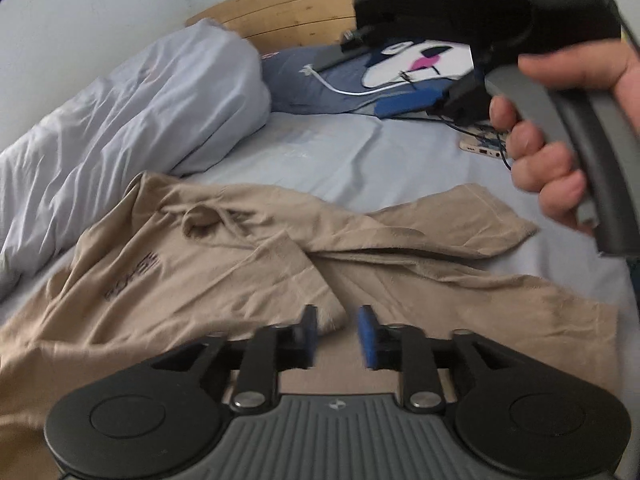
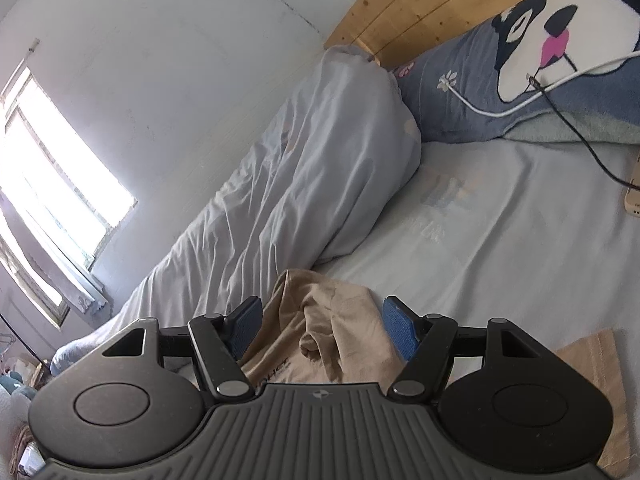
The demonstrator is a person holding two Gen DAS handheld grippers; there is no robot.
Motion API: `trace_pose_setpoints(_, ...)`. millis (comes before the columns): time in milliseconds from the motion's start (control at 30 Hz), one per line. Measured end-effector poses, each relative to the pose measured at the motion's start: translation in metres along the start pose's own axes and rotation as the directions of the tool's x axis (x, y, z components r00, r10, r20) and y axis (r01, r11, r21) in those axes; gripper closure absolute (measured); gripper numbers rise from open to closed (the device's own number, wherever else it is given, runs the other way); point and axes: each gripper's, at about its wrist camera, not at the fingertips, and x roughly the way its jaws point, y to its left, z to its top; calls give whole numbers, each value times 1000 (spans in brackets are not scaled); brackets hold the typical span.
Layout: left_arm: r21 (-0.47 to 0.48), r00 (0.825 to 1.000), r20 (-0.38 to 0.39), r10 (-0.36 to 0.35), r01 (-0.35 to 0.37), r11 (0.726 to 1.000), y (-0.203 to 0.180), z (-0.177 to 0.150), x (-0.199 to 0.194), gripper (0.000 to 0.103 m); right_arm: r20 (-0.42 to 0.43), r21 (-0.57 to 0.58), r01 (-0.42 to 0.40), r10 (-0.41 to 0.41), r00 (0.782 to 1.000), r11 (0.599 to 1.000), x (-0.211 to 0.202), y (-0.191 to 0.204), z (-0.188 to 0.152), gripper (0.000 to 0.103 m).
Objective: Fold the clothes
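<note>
A beige T-shirt with a dark chest print lies crumpled on the bed, one sleeve folded over its middle. My left gripper is open just above the shirt's lower part, holding nothing. My right gripper is open above the shirt's collar end, holding nothing. In the left wrist view the right gripper's body and the hand holding it hang above the shirt's far sleeve.
A rolled pale duvet lies along the wall side. A dog-print pillow with a white cable rests against the wooden headboard. A phone with wires lies on the pale sheet. A window is left.
</note>
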Motion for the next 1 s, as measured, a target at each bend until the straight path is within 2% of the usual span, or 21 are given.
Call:
trace_pose_setpoints(33, -27, 1000, 6, 17, -17, 999, 4, -2, -6, 67, -8, -7, 0, 0, 1000, 1000, 2, 1, -2, 33)
trace_pose_setpoints(133, -144, 994, 28, 105, -100, 984, 23, -14, -25, 67, -31, -31, 0, 0, 1000, 1000, 8, 4, -6, 33)
trace_pose_setpoints(200, -236, 982, 29, 187, -175, 956, 41, -25, -39, 66, -44, -44, -3, 1, 999, 999, 12, 7, -10, 33)
trace_pose_setpoints(233, -282, 970, 22, 240, -224, 933, 53, -31, -47, 65, -52, -50, -5, 3, 999, 999, 14, 8, -11, 33)
trace_pose_setpoints(267, -329, 955, 11, 295, -275, 903, 65, -37, -55, 60, -60, -58, -8, 4, 998, 998, 16, 10, -13, 33)
trace_pose_setpoints(367, -485, 900, -29, 434, -392, 782, 108, -56, -83, 54, -79, -82, -10, 3, 997, 997, 21, 15, -19, 33)
trace_pose_setpoints(500, -674, 858, -28, 514, -395, 624, 161, -72, -125, 54, -88, -108, -15, 6, 996, 994, 24, 22, -25, 33)
trace_pose_setpoints(600, -738, 815, -26, 579, -406, 539, 185, -75, -148, 53, -90, -123, -17, 5, 996, 992, 24, 25, -27, 33)
trace_pose_setpoints(667, -765, 792, -39, 609, -416, 492, 198, -78, -157, 45, -89, -128, -17, 6, 996, 992, 24, 26, -28, 33)
trace_pose_setpoints(700, -775, 784, -50, 619, -422, 471, 204, -79, -159, 44, -88, -129, -18, 6, 996, 991, 24, 27, -28, 33)
trace_pose_setpoints(767, -786, 779, -86, 621, -436, 438, 213, -84, -158, 44, -89, -131, -19, 7, 996, 991, 24, 27, -28, 33)
trace_pose_setpoints(833, -793, 782, -111, 614, -441, 420, 219, -87, -158, 44, -90, -131, -19, 8, 996, 991, 24, 27, -28, 33)
trace_pose_setpoints(1000, -806, 795, -103, 598, -419, 418, 232, -92, -151, 44, -93, -135, -24, 12, 996, 991, 23, 28, -28, 33)
